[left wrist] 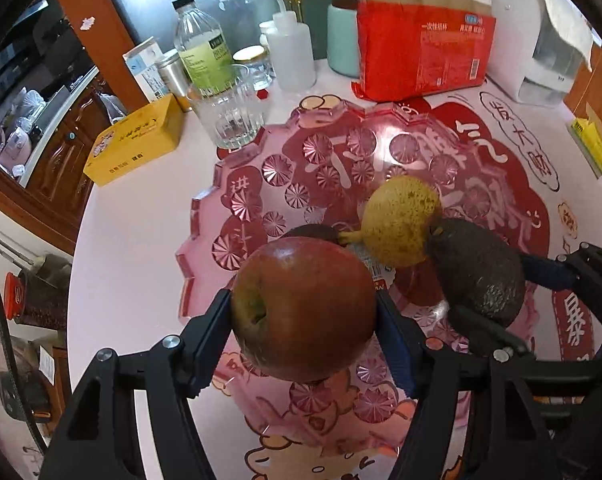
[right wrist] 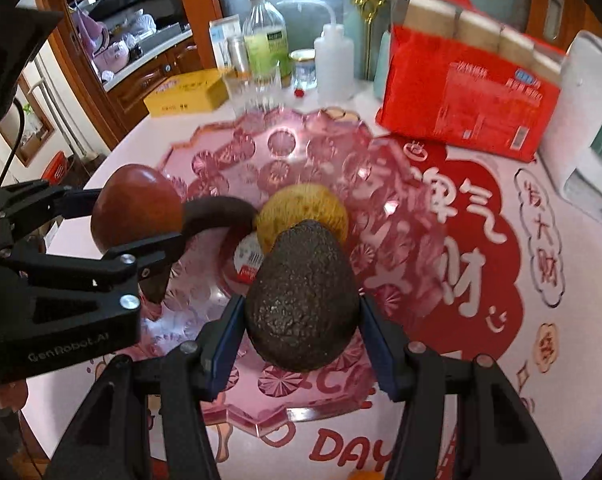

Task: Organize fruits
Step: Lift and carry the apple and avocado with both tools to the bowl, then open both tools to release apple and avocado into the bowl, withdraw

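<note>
Red apple (left wrist: 303,310) clamped between the pads of the left gripper (left wrist: 303,320), held up over the near part of the pink glass dish (left wrist: 205,216). Dark avocado (right wrist: 303,294) clamped likewise in the right gripper (right wrist: 301,320), also above the dish, narrow end pointing away. Both fruits gripped across the widest part, probably for a firm hold while being lowered into the dish side by side.

Already lying in the dish: a speckled yellow pear (left wrist: 399,222), its stem toward the apple, and a dark curved fruit (right wrist: 221,214) partly hidden behind the apple; cannot tell what kind. A small printed label (right wrist: 251,258) also on the dish floor between them.

Free room mostly in the far half of the dish; pear and dark fruit crowding the middle, so likely some care needed to avoid knocking them. Grippers close together, a chance of bumping each other.

Around the dish, on the patterned white table (left wrist: 133,240): drinking glass (left wrist: 233,110) touching the far rim, yellow box (left wrist: 135,140), clear bottle (left wrist: 203,46), squeeze bottle (left wrist: 291,50), red packet of paper cups (left wrist: 425,46), white dispenser (left wrist: 535,36).
</note>
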`<state>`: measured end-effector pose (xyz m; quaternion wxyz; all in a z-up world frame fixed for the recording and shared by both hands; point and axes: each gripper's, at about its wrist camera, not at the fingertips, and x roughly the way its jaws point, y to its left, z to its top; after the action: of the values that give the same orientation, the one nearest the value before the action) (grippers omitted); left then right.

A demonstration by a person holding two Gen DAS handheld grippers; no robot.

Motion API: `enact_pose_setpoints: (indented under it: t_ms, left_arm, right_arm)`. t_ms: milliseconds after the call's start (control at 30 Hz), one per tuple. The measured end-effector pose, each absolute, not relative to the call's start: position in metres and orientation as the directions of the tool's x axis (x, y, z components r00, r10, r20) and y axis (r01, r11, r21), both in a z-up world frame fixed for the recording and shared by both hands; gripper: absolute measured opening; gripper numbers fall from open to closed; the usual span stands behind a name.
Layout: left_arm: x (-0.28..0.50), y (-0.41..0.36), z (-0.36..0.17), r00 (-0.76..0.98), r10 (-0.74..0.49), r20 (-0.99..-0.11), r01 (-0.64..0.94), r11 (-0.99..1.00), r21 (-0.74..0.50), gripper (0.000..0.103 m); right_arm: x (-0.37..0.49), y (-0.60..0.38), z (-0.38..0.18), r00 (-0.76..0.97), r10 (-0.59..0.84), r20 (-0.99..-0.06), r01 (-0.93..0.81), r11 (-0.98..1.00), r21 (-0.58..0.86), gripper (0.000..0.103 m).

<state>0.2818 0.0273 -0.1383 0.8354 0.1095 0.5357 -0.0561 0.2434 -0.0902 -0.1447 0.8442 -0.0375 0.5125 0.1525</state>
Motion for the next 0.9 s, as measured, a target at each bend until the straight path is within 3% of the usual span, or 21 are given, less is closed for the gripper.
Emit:
enact_pose_setpoints:
  t_ms: [400,467,567,900]
  left_arm:
    - [0.282,0.029,-0.145,0.398,0.006,-0.917,0.22,0.97,0.102,0.07]
    - [0.279,0.03,-0.136,0.429,0.008,-0.903,0.219,0.969,0.112,0.081]
    - [0.273,0.03,-0.122,0.475,0.021,-0.879,0.217,0.966,0.14,0.087]
    - [0.254,0.045,-0.093,0.518,0.018,-0.855,0.182,0.975,0.13,0.087]
  right_arm:
    - [0.242,-0.092,-0.151,0.428,0.261,-0.865,-0.317,0.94,0.126,0.059]
    - [0.24,-0.093,-0.144,0.454,0.259,-0.852,-0.324,0.939,0.113,0.059]
    - [0.237,-0.096,-0.137,0.47,0.264,-0.843,-0.317,0.941,0.118,0.059]
    - [0.22,-0.108,-0.128,0.475,0.275,-0.836,-0.28,0.948,0.153,0.058]
